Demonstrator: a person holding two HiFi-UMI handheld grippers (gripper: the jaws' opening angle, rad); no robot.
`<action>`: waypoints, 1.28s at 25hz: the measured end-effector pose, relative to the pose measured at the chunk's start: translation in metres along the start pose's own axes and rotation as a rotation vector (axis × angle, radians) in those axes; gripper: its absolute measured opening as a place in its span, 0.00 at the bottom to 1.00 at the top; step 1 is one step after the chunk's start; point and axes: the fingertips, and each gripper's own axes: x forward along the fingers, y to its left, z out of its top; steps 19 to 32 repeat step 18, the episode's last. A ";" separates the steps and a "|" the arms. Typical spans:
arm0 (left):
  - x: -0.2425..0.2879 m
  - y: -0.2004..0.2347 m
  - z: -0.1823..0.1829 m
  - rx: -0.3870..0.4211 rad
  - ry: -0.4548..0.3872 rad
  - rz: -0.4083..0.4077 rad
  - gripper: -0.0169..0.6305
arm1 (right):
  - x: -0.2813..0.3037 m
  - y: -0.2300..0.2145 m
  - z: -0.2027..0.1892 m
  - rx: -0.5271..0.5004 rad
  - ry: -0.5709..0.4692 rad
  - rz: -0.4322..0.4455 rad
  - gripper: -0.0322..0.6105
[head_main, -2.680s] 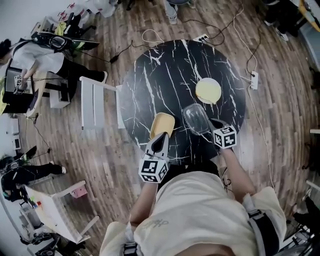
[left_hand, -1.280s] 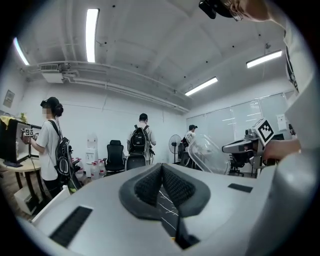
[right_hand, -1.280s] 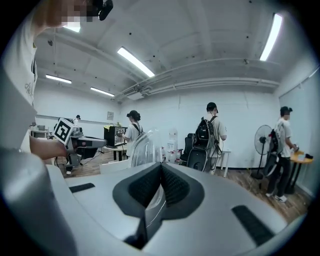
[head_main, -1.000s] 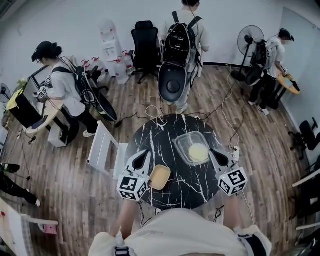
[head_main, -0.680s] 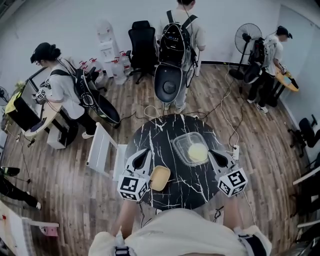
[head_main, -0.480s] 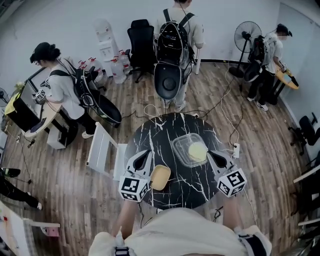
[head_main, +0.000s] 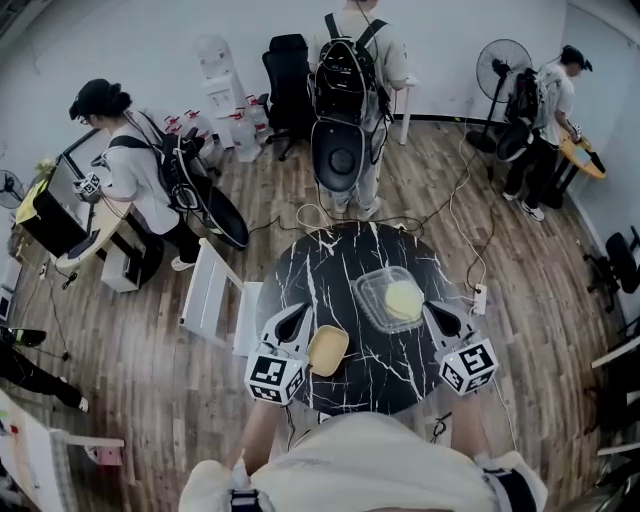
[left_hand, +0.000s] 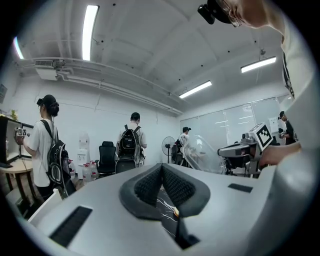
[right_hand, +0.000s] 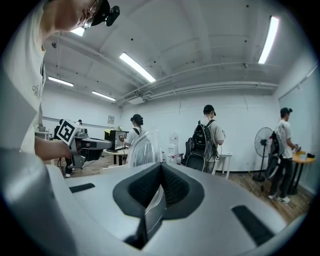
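Over the round black marble table (head_main: 330, 265), my right gripper (head_main: 428, 310) is shut on the rim of a clear plastic lid (head_main: 375, 290). A pale yellow disc (head_main: 404, 298) shows through the lid. In the right gripper view the lid (right_hand: 141, 147) stands upright from the shut jaws of the right gripper (right_hand: 161, 172). My left gripper (head_main: 298, 318) hovers at the table's near left beside a yellow oblong piece (head_main: 328, 350). Its jaws meet in the left gripper view, with marble and a yellow sliver below the left gripper (left_hand: 161, 175). The lid (left_hand: 200, 154) shows there too.
A white chair (head_main: 215, 295) stands against the table's left side. A person with a backpack (head_main: 350, 70) stands just beyond the table, and another person (head_main: 120, 170) at a desk to the left. Cables and a power strip (head_main: 480, 298) lie on the wooden floor at the right.
Over the last second both grippers have kept their places, and only the head view has shifted slightly. Before that the left gripper's tips were at the yellow oblong piece.
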 end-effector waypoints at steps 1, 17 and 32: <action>0.000 -0.001 0.000 -0.007 0.000 -0.005 0.05 | 0.000 0.001 -0.001 0.003 0.005 -0.001 0.06; -0.002 -0.015 -0.008 -0.037 0.011 -0.025 0.05 | -0.010 -0.003 -0.022 0.012 0.024 -0.009 0.06; -0.003 -0.016 -0.009 -0.039 0.013 -0.024 0.05 | -0.011 -0.003 -0.023 0.016 0.028 -0.013 0.06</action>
